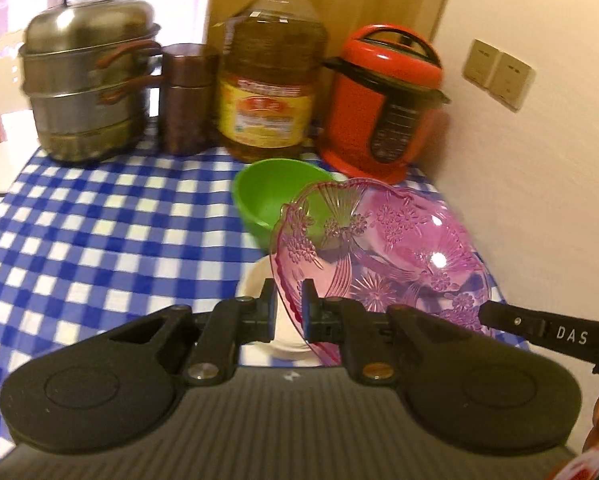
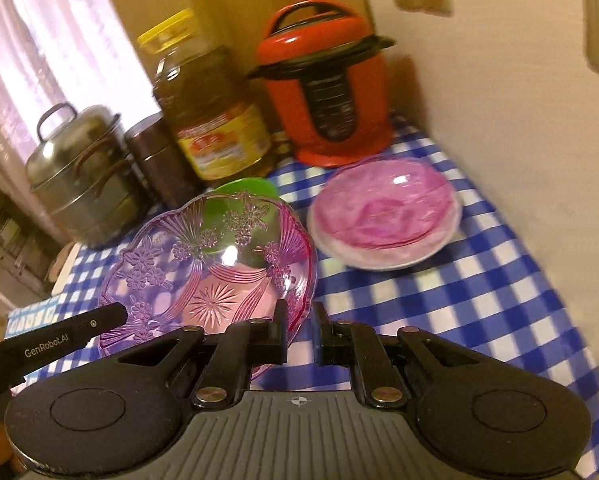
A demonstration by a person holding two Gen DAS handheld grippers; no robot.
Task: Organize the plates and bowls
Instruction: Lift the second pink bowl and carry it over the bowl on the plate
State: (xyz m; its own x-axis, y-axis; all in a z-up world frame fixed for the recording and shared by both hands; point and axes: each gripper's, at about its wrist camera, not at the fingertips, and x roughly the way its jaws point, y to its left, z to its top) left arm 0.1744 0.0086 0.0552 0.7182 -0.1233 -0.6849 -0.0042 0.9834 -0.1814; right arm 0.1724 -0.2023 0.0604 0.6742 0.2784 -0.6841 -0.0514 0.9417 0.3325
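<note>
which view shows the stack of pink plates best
The right wrist view. There the stack of pink plates lies whole and unblocked on the checked tablecloth, in front of the red cooker. The left wrist view does not show it: the held pink glass bowl fills that side.

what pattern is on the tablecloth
Blue and white checks on the tablecloth, clearest in the left wrist view.

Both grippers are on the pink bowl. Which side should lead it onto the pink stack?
Right, probably. The right hand-held gripper grips the pink patterned glass bowl on the rim nearest the stack of pink plates, with only bare checked tablecloth between.
</note>
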